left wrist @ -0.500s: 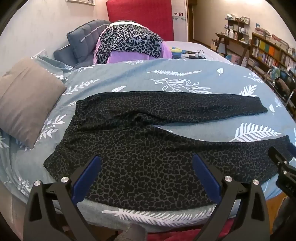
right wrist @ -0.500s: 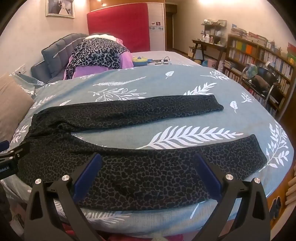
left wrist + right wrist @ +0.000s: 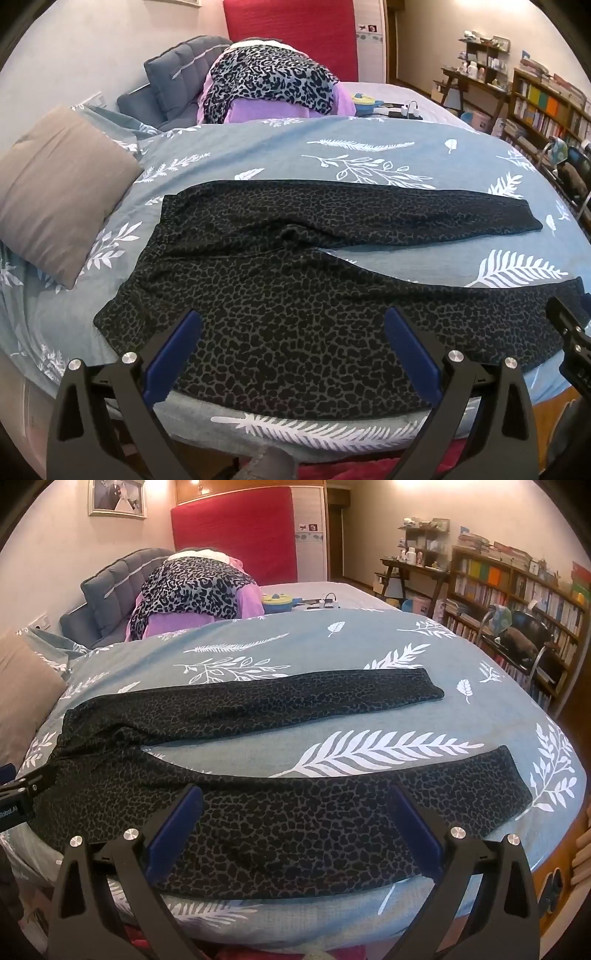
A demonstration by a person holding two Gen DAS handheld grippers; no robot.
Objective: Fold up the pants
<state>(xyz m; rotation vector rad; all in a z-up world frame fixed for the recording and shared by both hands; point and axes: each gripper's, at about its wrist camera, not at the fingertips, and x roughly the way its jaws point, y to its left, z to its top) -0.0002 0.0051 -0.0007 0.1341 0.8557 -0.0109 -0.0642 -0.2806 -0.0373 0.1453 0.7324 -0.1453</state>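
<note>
Dark leopard-print pants spread flat on the bed, over a blue-grey cover with white leaf prints. Waistband at 9 o'clock, both legs running toward 3 o'clock, open like a narrow V with bare cover between them. Far leg toward 12 o'clock, near leg along the bed edge at 6 o'clock.

Left tool above the near edge, tilted downward, fingers wide apart with the blue pads framing the hip part of the pants. Nothing clamped; whether the pads touch the fabric cannot be told. Right tool likewise tilted downward and wide apart, over the middle of the near leg, nothing gripped. In the left wrist view, part of the right tool visible at 3 o'clock; in the right wrist view, part of the left tool at 9 o'clock, near the waistband.

Brown pillow at 9 o'clock, just beside the waistband and not touching it. At 12 o'clock a pile with a lighter leopard-print cloth on something purple, in front of a grey padded headboard and a red panel. Bookshelves toward 2 o'clock.
</note>
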